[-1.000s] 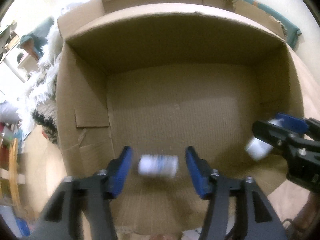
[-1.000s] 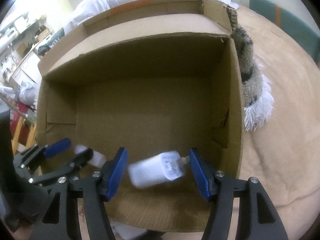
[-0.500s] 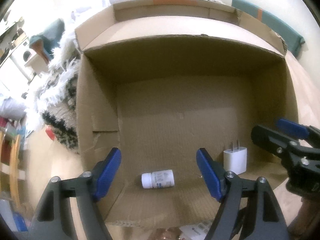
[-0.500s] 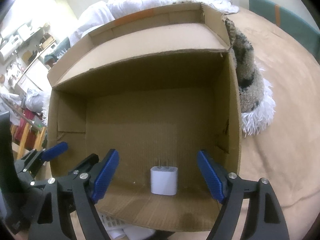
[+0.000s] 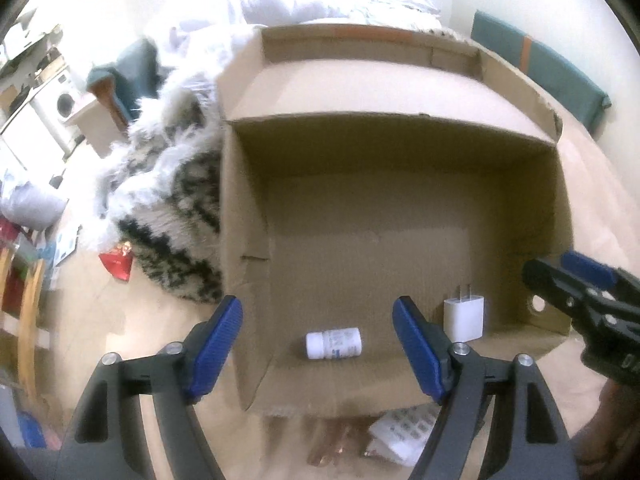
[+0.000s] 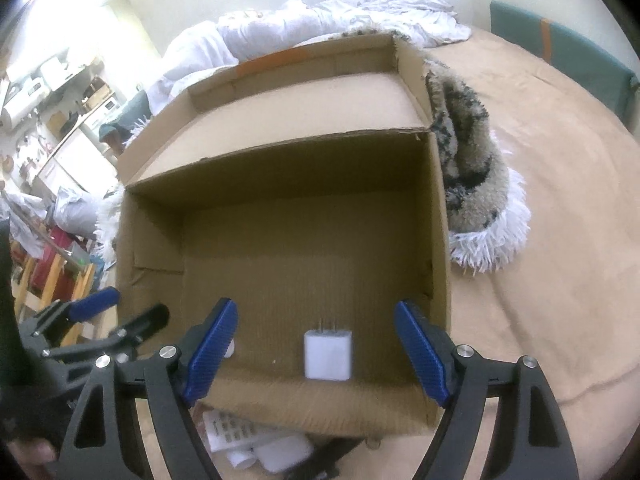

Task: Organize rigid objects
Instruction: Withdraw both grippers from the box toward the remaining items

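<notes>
Both of your tools are spread wide with nothing between the pads: left tool [image 5: 316, 346], right tool [image 6: 316, 354], each hanging over the near edge of the cardboard box [image 5: 244, 216]. The two things already in the box lie on its floor near the front wall: the white pill bottle [image 5: 333, 344] on its side, the white plug charger [image 6: 328, 354] standing with its prongs up, just right of the bottle and not touching it. Both look light, hard and smooth, so they likely roll or slip; pinch the bottle across its round body, the charger across its flat faces, not the prongs. More loose white items [image 6: 260, 444] sit outside on the bed in front of the box, blurred; one looks like a flat printed pack, likely light too. Take those by the wide sides.
</notes>
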The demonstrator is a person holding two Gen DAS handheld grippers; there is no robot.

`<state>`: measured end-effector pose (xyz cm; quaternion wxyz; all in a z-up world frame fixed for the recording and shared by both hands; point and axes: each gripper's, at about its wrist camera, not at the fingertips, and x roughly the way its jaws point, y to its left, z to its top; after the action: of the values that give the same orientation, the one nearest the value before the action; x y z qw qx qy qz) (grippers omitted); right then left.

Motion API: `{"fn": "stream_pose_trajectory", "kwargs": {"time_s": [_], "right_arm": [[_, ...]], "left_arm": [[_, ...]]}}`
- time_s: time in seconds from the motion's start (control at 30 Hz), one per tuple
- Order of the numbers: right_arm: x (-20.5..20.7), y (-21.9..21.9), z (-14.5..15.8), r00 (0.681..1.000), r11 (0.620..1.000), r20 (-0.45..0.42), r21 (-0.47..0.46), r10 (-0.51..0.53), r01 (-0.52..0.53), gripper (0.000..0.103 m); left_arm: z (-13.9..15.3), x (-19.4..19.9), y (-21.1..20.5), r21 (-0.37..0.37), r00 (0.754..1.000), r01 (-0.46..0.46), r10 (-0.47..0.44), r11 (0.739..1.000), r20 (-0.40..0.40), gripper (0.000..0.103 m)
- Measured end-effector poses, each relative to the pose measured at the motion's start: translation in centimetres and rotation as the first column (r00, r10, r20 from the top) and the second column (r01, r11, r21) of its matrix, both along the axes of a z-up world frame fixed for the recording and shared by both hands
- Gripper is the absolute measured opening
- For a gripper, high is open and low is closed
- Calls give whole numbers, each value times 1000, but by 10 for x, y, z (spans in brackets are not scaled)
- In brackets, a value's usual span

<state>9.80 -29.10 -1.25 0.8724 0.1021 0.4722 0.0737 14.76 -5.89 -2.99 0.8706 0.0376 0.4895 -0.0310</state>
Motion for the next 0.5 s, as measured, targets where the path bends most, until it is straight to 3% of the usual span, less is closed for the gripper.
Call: {"fn": "stream_pose_trajectory", "kwargs": {"time_s": [0.5], "right_arm": [[-65,2,10,1000,999,-1,-19,31,-31,86]], "left_arm": [[7,-60,39,-63,997,-67,64,996,-36,76]]}}
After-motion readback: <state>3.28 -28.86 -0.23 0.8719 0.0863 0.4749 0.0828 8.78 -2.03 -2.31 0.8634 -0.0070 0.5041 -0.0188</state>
